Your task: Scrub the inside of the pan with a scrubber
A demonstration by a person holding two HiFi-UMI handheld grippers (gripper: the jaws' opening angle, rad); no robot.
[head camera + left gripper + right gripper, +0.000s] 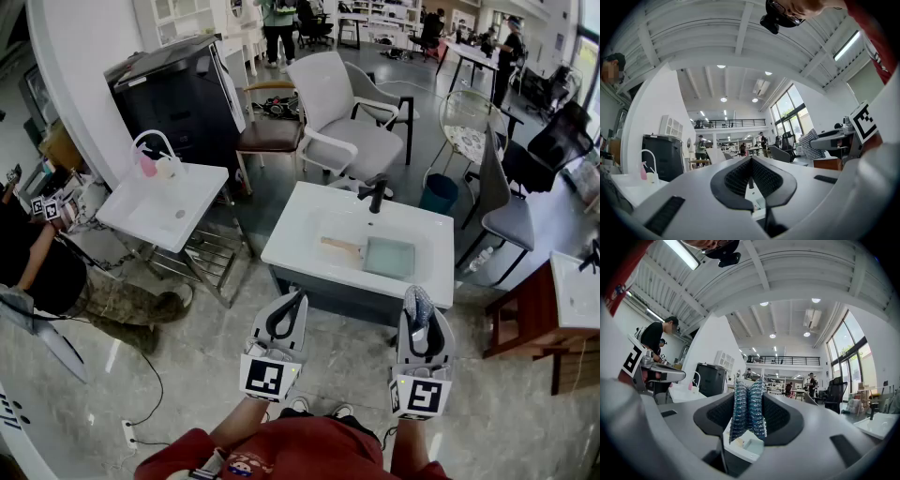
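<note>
A white sink [300, 246] with a black tap [376, 195] stands in front of me. In its basin lie a pale green square pan [389, 257] and a wooden piece [339, 246]. Both grippers hang short of the sink's near edge, clear of it. My right gripper [417, 298] is shut on a blue-silver mesh scrubber [418, 306]. In the right gripper view the scrubber [747, 408] fills the gap of that gripper [749, 394], with the pan [753, 445] small below. My left gripper [296, 300] is shut and empty, and its pads [740, 176] meet at the tip.
A second white sink [150, 220] and a black cabinet [178, 94] stand to the left, with a seated person [37, 272] beside them. A white chair [342, 131] and a teal bin [438, 194] are behind the sink. A wooden table [534, 319] is at the right.
</note>
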